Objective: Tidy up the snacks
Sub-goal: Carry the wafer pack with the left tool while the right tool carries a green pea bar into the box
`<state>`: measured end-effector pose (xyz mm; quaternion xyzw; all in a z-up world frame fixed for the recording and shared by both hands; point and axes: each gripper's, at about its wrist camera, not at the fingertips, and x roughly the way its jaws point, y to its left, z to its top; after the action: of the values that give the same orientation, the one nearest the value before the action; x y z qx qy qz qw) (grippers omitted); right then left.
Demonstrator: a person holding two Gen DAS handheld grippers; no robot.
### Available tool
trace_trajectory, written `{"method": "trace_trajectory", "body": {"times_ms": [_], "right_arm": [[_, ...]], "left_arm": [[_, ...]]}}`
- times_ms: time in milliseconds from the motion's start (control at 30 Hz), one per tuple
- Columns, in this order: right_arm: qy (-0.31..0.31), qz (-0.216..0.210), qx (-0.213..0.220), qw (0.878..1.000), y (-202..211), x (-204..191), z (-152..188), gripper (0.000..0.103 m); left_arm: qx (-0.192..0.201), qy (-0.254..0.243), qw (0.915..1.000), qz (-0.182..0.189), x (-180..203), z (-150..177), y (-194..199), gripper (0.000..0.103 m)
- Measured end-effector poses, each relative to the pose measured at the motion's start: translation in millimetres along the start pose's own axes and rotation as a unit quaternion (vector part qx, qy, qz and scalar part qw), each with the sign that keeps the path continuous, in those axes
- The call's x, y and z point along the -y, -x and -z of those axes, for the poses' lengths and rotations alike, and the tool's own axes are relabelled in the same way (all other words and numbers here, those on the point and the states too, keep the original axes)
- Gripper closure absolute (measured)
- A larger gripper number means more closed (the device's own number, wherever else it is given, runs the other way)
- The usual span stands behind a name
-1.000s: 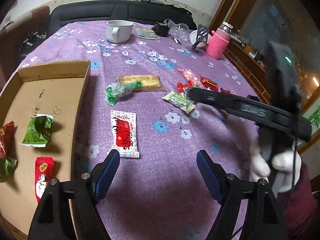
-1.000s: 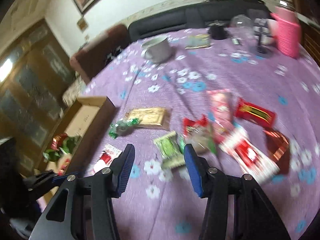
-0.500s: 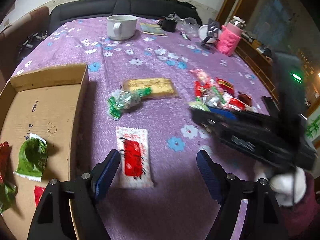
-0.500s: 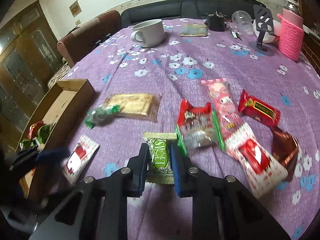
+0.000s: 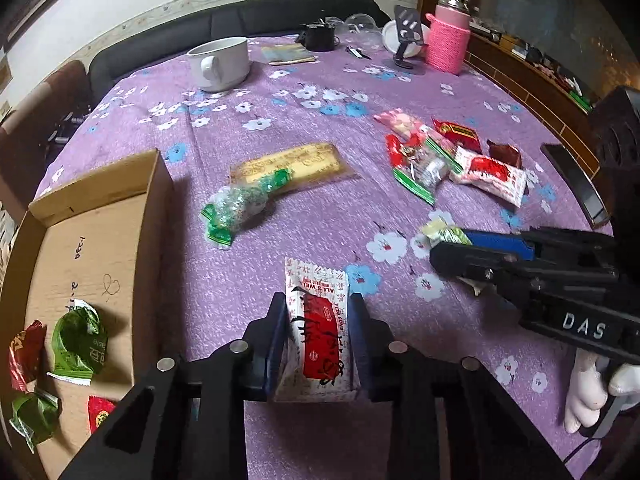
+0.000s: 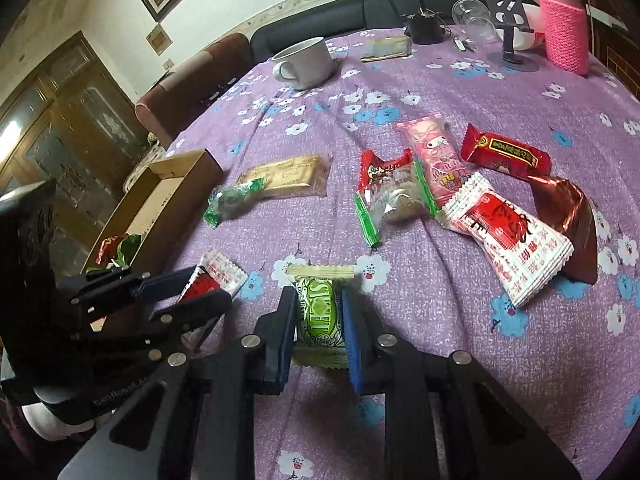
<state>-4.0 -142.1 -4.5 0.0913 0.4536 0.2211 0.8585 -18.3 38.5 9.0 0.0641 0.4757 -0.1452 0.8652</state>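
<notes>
Two packets sit clamped at once, my left gripper [image 5: 316,336] pinching the red-and-white sachet [image 5: 316,320], my right gripper [image 6: 320,320] squeezing the green wafer [image 6: 320,312], and either slick wrapper could slip free before reaching the cardboard box [image 5: 156,184] at nine o'clock.

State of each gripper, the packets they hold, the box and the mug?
left gripper: shut on white-red packet
right gripper: shut on green packet
cardboard box: open, holding several snacks
white mug: upright on the tablecloth
</notes>
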Motion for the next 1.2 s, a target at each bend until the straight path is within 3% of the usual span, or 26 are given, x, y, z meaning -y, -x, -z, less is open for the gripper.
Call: {"method": "trace_trajectory", "body": {"times_ms": [133, 233, 300, 400, 467, 667, 933, 1200], "right_arm": [[0.002, -0.003, 0.004, 1.000, 1, 0, 2, 0.082], [0.000, -0.006, 0.006, 1.000, 1, 1, 3, 0.082], [0.003, -0.004, 0.007, 1.000, 1, 0, 3, 0.082], [0.007, 0.006, 0.015, 1.000, 3, -2, 6, 0.083], [0.007, 0.021, 0.024, 0.999, 5, -2, 8, 0.083], [-0.005, 0.032, 0.046, 0.998, 12, 3, 8, 0.083], [0.003, 0.048, 0.056, 0.997, 13, 0, 10, 0.083], [-0.005, 0.044, 0.061, 0.997, 24, -13, 13, 0.083]], "left_arm": [[0.009, -0.005, 0.9999, 0.007, 2, 2, 0, 0.069], [0.009, -0.021, 0.9997, 0.010, 11, 2, -2, 0.052], [0.016, -0.033, 0.9993, -0.007, 20, 4, -2, 0.052], [0.021, -0.019, 0.9996, -0.003, 22, 4, -1, 0.068], [0.028, -0.011, 0.9996, -0.002, 22, 8, 1, 0.069], [0.044, 0.054, 0.9962, 0.051, 4, 27, 21, 0.069], [0.093, 0.163, 0.9786, 0.085, -63, 67, 78, 0.068], [0.138, 0.239, 0.9594, 0.059, -134, 106, 122, 0.068]]}}
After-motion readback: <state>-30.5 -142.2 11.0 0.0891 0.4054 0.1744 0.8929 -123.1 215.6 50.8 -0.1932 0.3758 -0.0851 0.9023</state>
